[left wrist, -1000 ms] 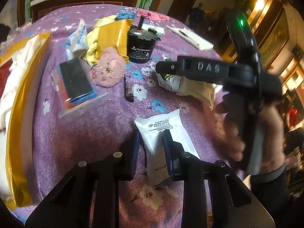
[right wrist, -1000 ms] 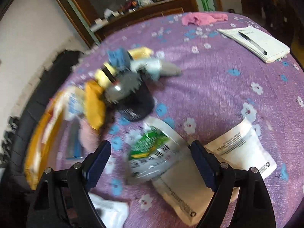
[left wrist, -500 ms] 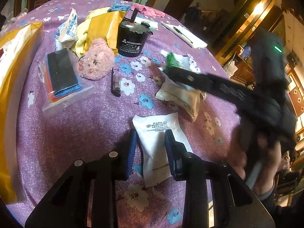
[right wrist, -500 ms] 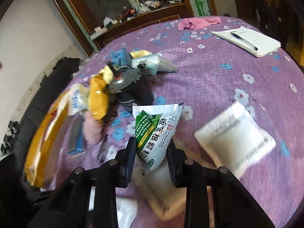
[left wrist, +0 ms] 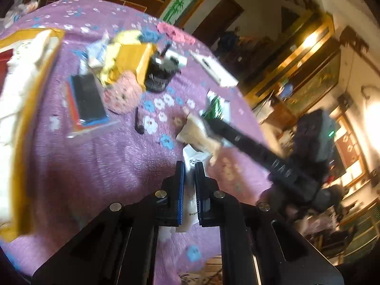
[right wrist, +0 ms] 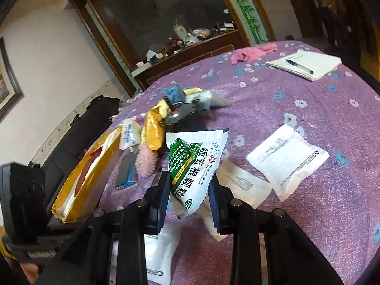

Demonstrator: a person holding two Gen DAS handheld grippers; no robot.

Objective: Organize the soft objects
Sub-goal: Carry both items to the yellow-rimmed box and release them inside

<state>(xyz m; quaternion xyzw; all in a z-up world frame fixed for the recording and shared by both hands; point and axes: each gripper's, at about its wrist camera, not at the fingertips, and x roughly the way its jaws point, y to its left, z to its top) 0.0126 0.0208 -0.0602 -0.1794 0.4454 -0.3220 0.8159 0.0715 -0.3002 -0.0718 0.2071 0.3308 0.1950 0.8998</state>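
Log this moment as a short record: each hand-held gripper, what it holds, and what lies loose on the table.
left hand-held gripper: shut on a white packet, low over the table
right hand-held gripper: shut on a green-and-white sachet, lifted off the cloth
loose on table: white pouch, pink plush toy, black pot, notepad with pen, pink cloth
surface: purple flowered tablecloth
image quality: left view blurred
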